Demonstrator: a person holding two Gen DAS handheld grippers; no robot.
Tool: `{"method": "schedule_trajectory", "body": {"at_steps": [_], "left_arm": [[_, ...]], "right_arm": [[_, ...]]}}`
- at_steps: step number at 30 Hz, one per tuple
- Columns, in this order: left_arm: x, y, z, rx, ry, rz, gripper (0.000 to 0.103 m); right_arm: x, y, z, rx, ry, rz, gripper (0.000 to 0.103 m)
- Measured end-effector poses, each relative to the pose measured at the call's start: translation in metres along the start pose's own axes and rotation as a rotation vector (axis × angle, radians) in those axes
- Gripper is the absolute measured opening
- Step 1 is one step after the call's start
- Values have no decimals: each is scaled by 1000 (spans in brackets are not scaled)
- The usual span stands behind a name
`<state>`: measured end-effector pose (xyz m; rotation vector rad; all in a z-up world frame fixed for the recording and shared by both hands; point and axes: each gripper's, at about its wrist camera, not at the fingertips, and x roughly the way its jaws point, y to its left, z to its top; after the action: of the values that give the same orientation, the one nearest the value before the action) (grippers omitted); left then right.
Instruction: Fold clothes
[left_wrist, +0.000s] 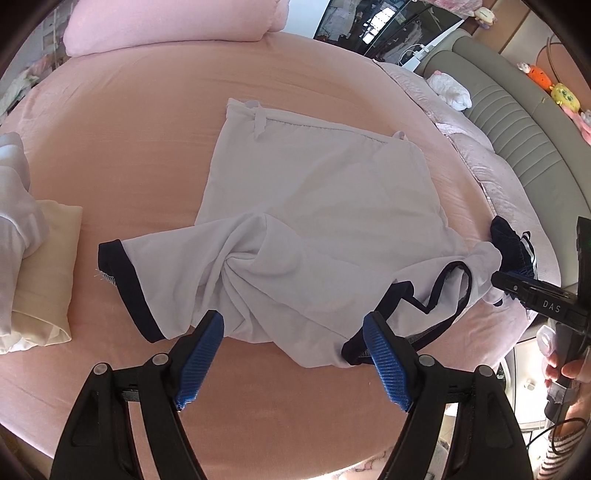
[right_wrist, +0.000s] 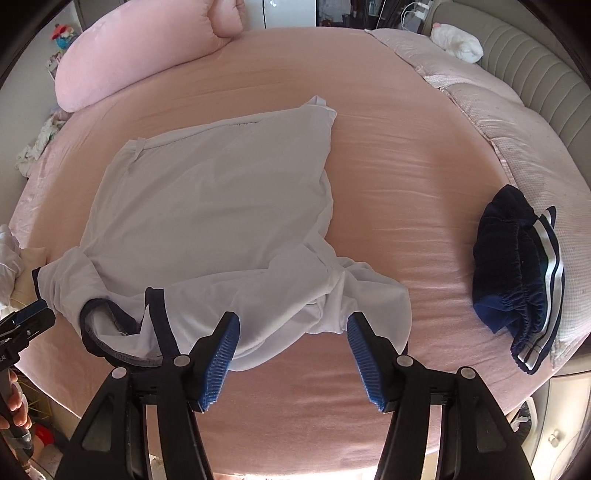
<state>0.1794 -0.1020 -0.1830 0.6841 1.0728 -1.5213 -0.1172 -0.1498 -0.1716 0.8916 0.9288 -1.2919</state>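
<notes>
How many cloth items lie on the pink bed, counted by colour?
White with navy trim: 1, the shirt
Navy with white stripes: 1, the folded garment
Cream: 1, the folded piece
Plain white: 1, the bundle beside it
Total: 4

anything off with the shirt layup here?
Yes. The white shirt lies flat at its far end, but the near end is bunched: cloth twisted into a knot of wrinkles, and the navy-trimmed collar is flipped open and crumpled. Both grippers, left and right, are open above it.
</notes>
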Motion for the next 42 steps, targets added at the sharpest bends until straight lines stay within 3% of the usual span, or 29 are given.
{"method": "schedule_trajectory", "body": {"at_steps": [7,12,21,25,28,35,42], "left_arm": [[9,-25,-11,78,-12,40,77],[17,-37,-17,94,-10,50,77],[22,-55,-25,141,-14,53,77],[30,-63,-22,192,-37,139,77],[37,-69,-21,253,-68,234,77],[46,-81,-25,385,-140,418,77],[38,-59,-22,259,-134,456,77]], "right_arm": [[-22,9,-12,-21,-49,-2,63],[-16,32,-21,-73,-37,49,63],[-3,68,-20,-150,-39,39,63],[7,80,-16,-198,-36,-14,63],[20,84,-12,-214,-40,-116,63],[39,86,-8,-224,-34,-194,63],[45,86,-16,-265,-83,-384,63]]}}
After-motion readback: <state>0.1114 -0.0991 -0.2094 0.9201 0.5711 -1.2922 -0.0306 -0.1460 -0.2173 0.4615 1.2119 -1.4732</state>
